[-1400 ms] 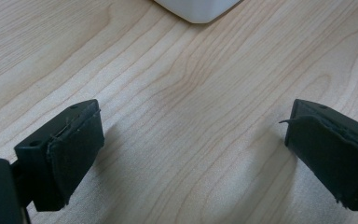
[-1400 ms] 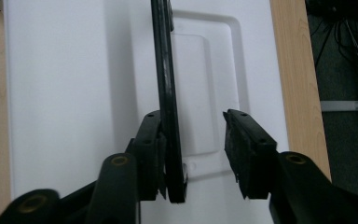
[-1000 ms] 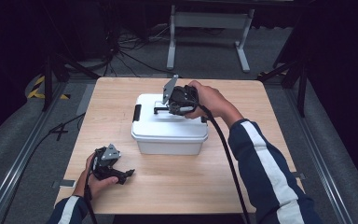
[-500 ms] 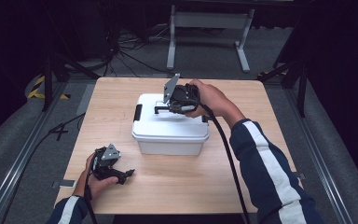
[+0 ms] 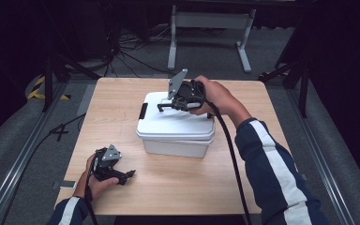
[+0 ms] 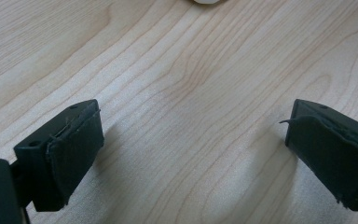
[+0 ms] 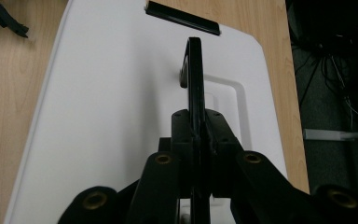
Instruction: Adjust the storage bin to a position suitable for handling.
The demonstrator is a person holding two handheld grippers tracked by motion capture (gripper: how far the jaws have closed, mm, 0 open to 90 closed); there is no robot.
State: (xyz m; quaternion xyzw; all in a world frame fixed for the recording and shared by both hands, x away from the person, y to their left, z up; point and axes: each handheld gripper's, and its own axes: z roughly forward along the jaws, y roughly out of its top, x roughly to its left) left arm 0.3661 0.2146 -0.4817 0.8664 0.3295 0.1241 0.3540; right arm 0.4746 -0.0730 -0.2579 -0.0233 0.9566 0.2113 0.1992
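Observation:
A white lidded box (image 5: pixel 176 129) stands in the middle of the wooden table (image 5: pixel 117 98). Its thin black carry handle (image 5: pixel 161 107) is swung up off the lid. My right gripper (image 5: pixel 182 104) hovers over the lid, shut on that handle. In the right gripper view the jaws clamp the upright handle (image 7: pixel 194 65) edge-on above the white lid (image 7: pixel 112 116), with my right gripper (image 7: pixel 196 128) tight around it. My left gripper (image 5: pixel 125 176) rests on the table near the front left corner. It stands open over bare wood in the left gripper view (image 6: pixel 191 149).
A black latch (image 5: pixel 143 111) sits on the box's left end, the same latch (image 7: pixel 182 17) at the lid's far edge. A metal stand (image 5: pixel 208 21) and cables lie on the floor beyond the table. The right gripper's cable (image 5: pixel 229 154) trails across the table's front right.

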